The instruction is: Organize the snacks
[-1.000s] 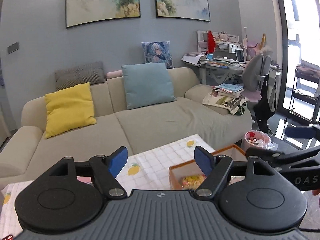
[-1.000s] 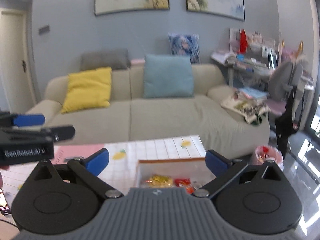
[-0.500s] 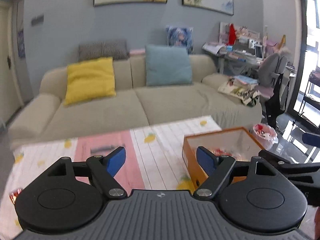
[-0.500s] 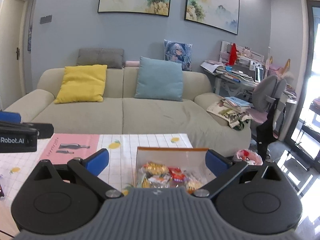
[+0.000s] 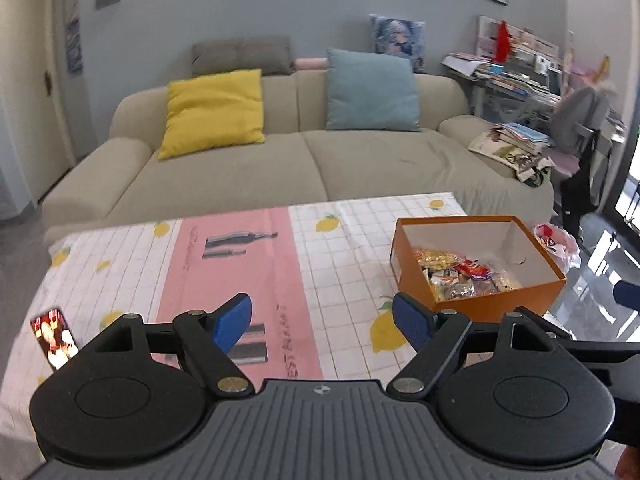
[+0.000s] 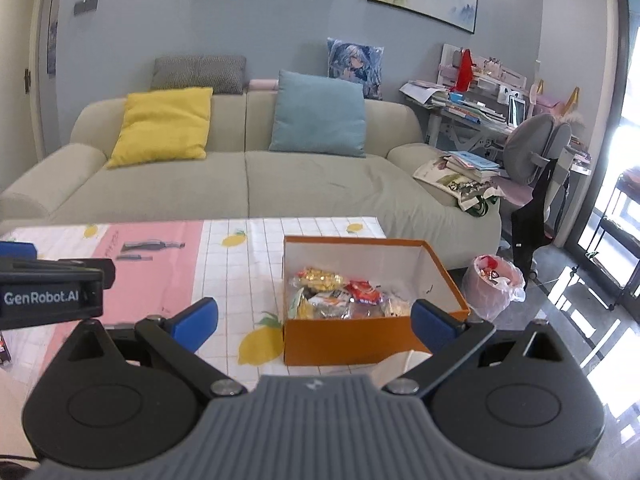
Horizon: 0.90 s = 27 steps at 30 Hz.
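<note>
- Two blue-padded fingers of the left gripper (image 5: 322,322) stand wide apart with nothing between them in the left wrist view, over the near part of the lemon-print tablecloth (image 5: 344,256).
- To the right on the table in that view sits the orange cardboard box (image 5: 500,302), its lid off, with a heap of wrapped snacks (image 5: 464,276) crowded into its near-left part; the far-right part of its white floor is bare.
- At the near-left edge of the cloth lies a phone (image 5: 54,338) with a lit screen, well apart from the box.
- From the right wrist view, the right gripper (image 6: 314,322) is likewise spread open and empty, and hangs just in front of the box's near wall.
- Between its pads the snacks (image 6: 340,296) show as small sealed packets: a yellow one (image 6: 318,278) at the far side of the heap, a red one (image 6: 362,292) beside it, pale ones nearer.
- Such packets are probably light, soft and crinkly, with slick film and possibly brittle contents, so a gentle pinch on a sealed end or a puffed middle should serve better than a hard squeeze.
- Light, loosely piled packets may drag neighbours along, so taking the topmost one looks safest.
- Thin cardboard like this may slide on the cloth if pushed; its rim (image 6: 356,239) is the obvious place to steady it.
</note>
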Motion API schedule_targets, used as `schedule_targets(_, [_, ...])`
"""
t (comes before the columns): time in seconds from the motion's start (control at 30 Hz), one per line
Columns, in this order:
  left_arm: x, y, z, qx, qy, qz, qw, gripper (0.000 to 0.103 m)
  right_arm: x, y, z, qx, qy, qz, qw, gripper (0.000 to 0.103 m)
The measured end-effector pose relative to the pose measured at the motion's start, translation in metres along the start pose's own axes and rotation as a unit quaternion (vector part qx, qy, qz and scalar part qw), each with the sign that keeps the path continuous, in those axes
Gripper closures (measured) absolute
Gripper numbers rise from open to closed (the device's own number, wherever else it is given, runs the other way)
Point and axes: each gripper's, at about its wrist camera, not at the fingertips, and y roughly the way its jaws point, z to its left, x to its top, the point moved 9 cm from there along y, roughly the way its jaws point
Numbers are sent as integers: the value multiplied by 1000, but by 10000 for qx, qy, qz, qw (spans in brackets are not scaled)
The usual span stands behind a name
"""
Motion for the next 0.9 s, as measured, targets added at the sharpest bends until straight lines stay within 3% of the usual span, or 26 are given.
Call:
schedule_targets(0.27, [-3, -4, 18, 166, -359, 6, 9992, 9, -3, 1, -5, -5, 197, 61, 9998, 3])
schedule_targets(0.9, [-7, -2, 18, 143, -318, 132, 9993, 9, -3, 4, -5, -16, 293, 79, 9995, 3])
